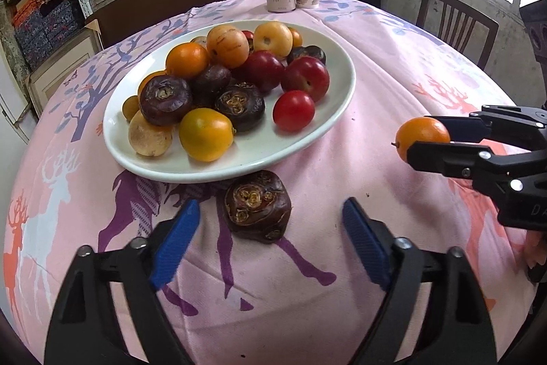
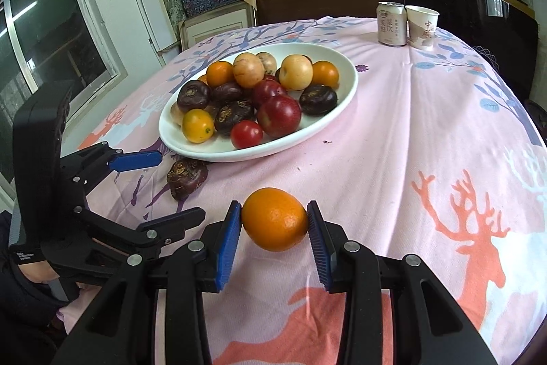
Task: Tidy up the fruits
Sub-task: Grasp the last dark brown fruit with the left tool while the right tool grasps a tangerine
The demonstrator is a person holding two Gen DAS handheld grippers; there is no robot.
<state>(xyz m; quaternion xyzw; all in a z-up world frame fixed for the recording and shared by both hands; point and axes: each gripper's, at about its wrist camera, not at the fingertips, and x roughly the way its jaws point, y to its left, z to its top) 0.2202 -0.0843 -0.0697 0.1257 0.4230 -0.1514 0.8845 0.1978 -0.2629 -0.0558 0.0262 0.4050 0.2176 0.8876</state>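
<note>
Right claw (image 2: 274, 221) clamped on orange fruit (image 2: 275, 219), white plate (image 2: 342, 112) far-left of it. Left claw (image 1: 270, 228) apart, straddling dark water chestnut (image 1: 258, 211) on desk (image 1: 376, 74), just near of plate rim.

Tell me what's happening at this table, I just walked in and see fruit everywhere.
A person is sorting fruit with handheld tongs, one in each hand. The right tongs are clamped on a small orange fruit, held just above the pink tablecloth. The left tongs are open around a dark water chestnut lying on the cloth beside the white plate, not gripping it. The plate is piled with mixed fruit.
</note>
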